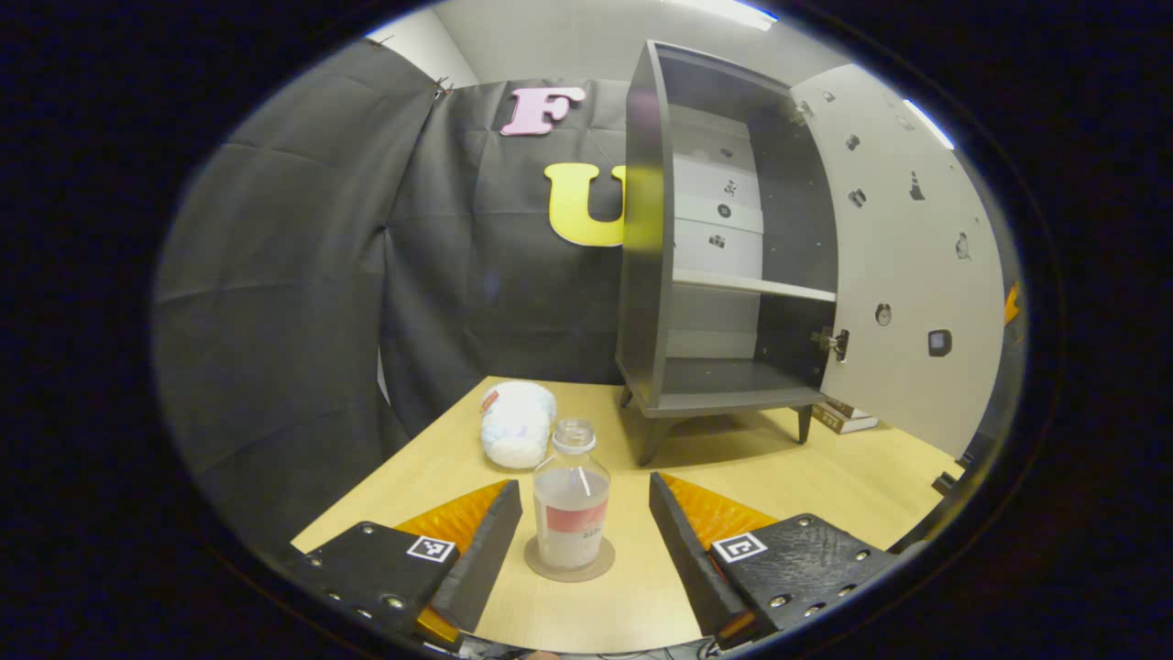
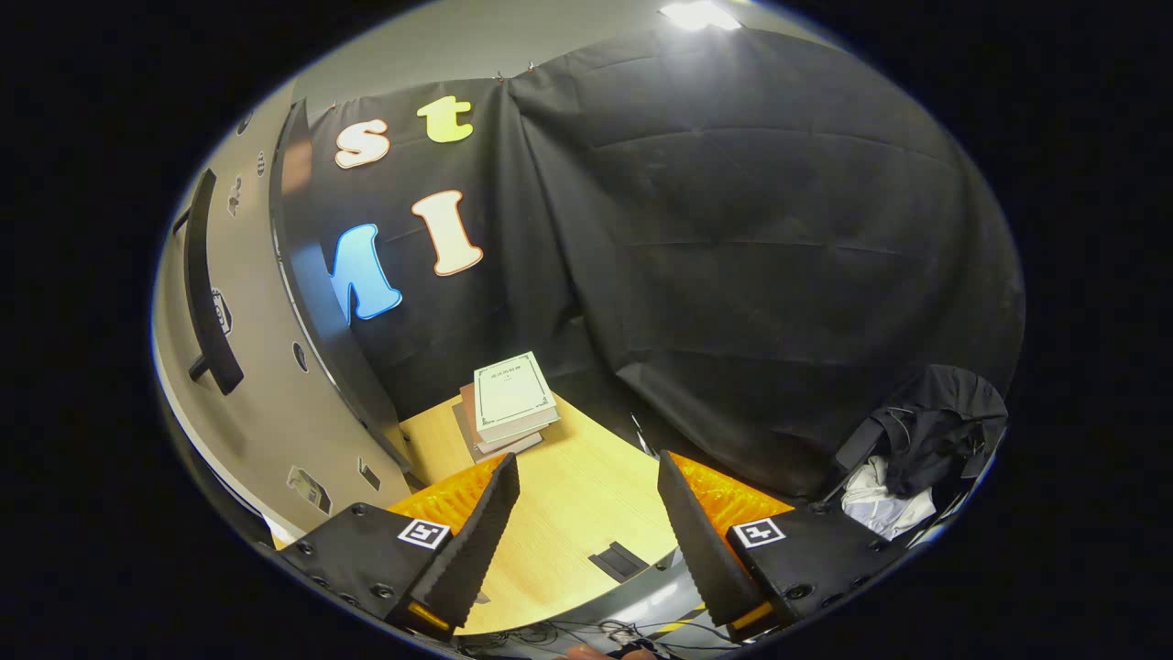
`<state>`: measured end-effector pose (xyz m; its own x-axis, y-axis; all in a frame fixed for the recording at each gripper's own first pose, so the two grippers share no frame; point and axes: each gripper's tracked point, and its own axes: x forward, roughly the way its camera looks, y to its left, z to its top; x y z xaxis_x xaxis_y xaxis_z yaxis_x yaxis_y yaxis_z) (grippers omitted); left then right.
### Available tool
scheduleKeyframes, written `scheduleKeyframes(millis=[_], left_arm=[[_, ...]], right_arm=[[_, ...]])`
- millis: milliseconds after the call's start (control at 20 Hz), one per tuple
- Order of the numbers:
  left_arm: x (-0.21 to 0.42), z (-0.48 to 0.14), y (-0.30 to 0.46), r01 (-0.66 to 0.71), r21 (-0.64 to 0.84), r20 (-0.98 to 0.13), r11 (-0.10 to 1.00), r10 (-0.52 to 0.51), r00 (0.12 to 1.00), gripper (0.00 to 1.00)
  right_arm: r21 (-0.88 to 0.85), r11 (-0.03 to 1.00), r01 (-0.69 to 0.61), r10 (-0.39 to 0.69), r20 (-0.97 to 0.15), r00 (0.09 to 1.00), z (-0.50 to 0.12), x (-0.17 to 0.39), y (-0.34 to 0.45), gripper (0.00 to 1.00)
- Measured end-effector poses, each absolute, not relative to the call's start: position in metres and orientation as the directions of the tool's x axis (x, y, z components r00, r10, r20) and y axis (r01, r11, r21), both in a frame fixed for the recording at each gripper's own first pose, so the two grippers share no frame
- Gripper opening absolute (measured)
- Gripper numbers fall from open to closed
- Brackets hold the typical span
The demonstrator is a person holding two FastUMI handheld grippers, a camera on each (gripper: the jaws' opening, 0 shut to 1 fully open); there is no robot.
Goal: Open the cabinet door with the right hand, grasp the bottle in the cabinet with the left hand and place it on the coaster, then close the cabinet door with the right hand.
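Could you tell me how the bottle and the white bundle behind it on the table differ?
The bottle stands upright on the coaster; the white bundle lies on the bare table. The bottle is clear, rigid and labelled; the bundle looks soft and opaque. Both sit left of the open cabinet.

A: What sits on the wooden table?
B: A round coaster at six o'clock, a white packet at eleven, the cabinet at one.
A: Elsewhere?
B: Stacked books by the door.
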<state>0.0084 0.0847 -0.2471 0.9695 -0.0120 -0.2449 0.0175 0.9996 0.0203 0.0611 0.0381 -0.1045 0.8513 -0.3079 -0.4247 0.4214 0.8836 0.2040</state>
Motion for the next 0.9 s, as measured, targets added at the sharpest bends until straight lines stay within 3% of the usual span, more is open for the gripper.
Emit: scheduleKeyframes(millis=[50, 250, 300, 400, 450, 500, 550, 900], left_arm=[[0.002, -0.234, 0.083, 0.014, 0.029, -0.235, 0.999, -0.007, 0.972, 0.86], [-0.01, -0.18, 0.068, 0.001, 0.072, -0.2, 0.997, 0.013, 0.98, 0.86], [-0.009, -0.168, 0.06, 0.01, 0.07, -0.193, 0.997, 0.004, 0.981, 0.84], [-0.008, -0.146, 0.042, 0.025, 0.081, -0.189, 0.996, -0.01, 0.982, 0.84], [-0.007, -0.134, 0.034, 0.023, 0.09, -0.183, 0.996, -0.006, 0.983, 0.84], [-0.004, -0.12, 0.029, 0.01, 0.098, -0.169, 0.995, 0.006, 0.986, 0.86], [-0.003, -0.109, 0.026, -0.004, 0.107, -0.168, 0.994, 0.022, 0.986, 0.86], [-0.005, -0.036, -0.02, -0.034, 0.019, -0.148, 0.999, 0.037, 0.988, 0.86]], right_arm=[[0.212, 0.879, 0.426, -0.311, -0.423, 0.851, -0.104, 0.061, 0.035, 0.96], [0.209, 0.892, 0.401, -0.306, -0.373, 0.876, -0.089, 0.076, 0.023, 0.96], [0.187, 0.903, 0.388, -0.305, -0.357, 0.883, -0.083, 0.083, 0.018, 0.92], [0.175, 0.918, 0.355, -0.289, -0.317, 0.903, -0.063, 0.095, 0.008, 0.96], [0.179, 0.927, 0.331, -0.27, -0.296, 0.916, -0.053, 0.101, 0.008, 0.92], [0.18, 0.934, 0.308, -0.252, -0.277, 0.927, -0.045, 0.106, 0.008, 0.96], [0.182, 0.94, 0.288, -0.236, -0.26, 0.936, -0.037, 0.11, 0.008, 0.93], [0.168, 0.984, 0.064, -0.036, -0.162, 0.986, 0.01, 0.117, 0.045, 0.96]])
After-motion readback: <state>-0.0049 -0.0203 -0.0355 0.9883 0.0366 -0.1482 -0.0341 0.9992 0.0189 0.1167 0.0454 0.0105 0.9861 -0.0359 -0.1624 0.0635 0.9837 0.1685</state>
